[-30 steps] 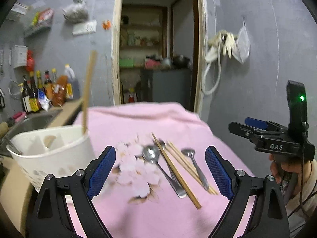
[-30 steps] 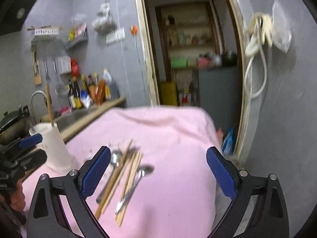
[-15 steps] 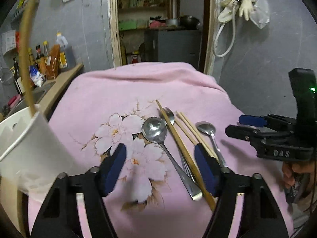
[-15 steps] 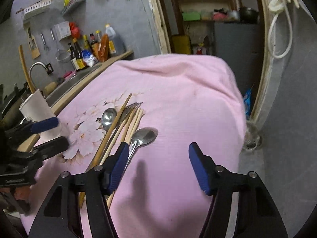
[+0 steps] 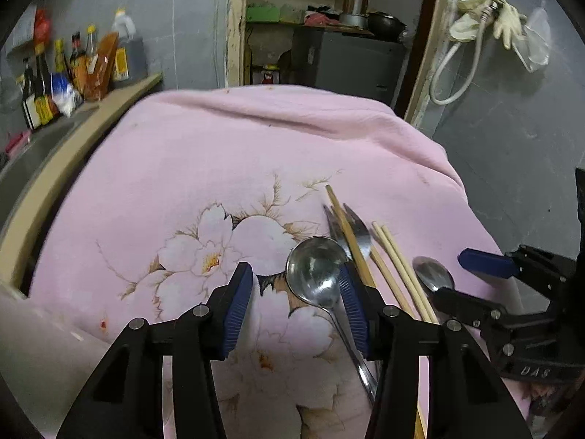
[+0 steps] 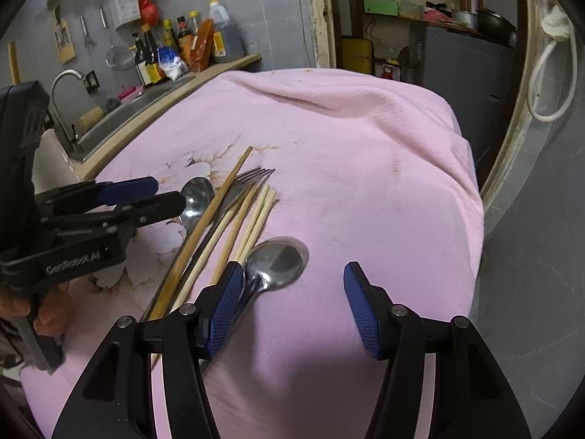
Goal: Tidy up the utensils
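Observation:
Utensils lie together on a pink flowered cloth (image 5: 256, 153). A large steel spoon (image 5: 315, 270) lies between my left gripper's (image 5: 296, 292) open jaws, close to the right pad. Beside it lie a fork (image 5: 360, 236), a dark wooden chopstick (image 5: 347, 226), pale chopsticks (image 5: 396, 267) and a small spoon (image 5: 433, 274). My right gripper (image 6: 292, 292) is open over the cloth, its left pad next to the small spoon's bowl (image 6: 278, 261). The large spoon (image 6: 197, 194), fork (image 6: 252, 177) and chopsticks (image 6: 252, 219) also show in the right wrist view, with the left gripper (image 6: 153, 194) beside them.
A white utensil holder's wall (image 5: 40, 358) fills the lower left corner. A counter with a sink and tap (image 6: 62, 87) and several bottles (image 6: 175, 55) runs along the cloth's left. A doorway with shelves (image 5: 329, 18) is behind. The cloth drops off at the right edge (image 6: 471, 219).
Both grippers have come down and forward to the utensils and narrowed their jaws. The white holder has slid out toward the left wrist view's lower left.

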`<state>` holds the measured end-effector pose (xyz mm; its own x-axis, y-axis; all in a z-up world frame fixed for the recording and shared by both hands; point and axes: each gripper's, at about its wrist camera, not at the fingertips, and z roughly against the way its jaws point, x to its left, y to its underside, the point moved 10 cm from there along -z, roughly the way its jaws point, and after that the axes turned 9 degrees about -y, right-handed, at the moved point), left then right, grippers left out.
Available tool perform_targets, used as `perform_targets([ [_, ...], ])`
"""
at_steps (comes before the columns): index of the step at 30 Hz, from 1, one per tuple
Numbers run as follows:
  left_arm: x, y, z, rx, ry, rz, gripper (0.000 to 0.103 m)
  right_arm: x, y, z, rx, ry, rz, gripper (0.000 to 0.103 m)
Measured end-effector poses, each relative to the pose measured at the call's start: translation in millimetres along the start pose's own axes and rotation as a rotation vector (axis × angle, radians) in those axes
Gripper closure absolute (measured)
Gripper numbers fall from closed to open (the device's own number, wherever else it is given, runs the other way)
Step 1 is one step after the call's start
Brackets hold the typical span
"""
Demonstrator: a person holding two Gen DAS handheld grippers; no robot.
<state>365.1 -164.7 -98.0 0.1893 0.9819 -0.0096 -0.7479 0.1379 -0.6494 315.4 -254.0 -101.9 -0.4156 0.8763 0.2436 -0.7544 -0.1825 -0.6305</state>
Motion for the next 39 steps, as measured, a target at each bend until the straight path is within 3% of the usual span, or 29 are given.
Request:
perform_targets([
  [3,5,3,-10,0.051,0.026,0.03,0.064,1,-2,-6,0.023,0.001,0.024,0.048],
  [8,6,0,-11,0.067,0.053,0.039,0.07,4,-2,-14,0.049,-0.002,0.05,0.062],
  [13,5,2,-10,0.079,0.078,0.043,0.094,6,-1,-15,0.054,-0.026,0.051,0.068],
  [24,-2,6,9,0.027,0.077,-0.007,0.102,8,1,-11,0.076,-0.017,0.06,0.068],
  [32,-3,6,7,0.029,0.095,0.017,0.103,10,2,-21,0.089,0.007,0.07,0.058],
  [36,-9,5,21,-0.02,0.084,-0.013,0.103,11,3,-18,0.075,-0.002,0.042,0.068],
  [39,-12,2,36,-0.08,0.067,-0.036,0.103,11,6,-10,0.041,-0.005,0.018,0.069],
])
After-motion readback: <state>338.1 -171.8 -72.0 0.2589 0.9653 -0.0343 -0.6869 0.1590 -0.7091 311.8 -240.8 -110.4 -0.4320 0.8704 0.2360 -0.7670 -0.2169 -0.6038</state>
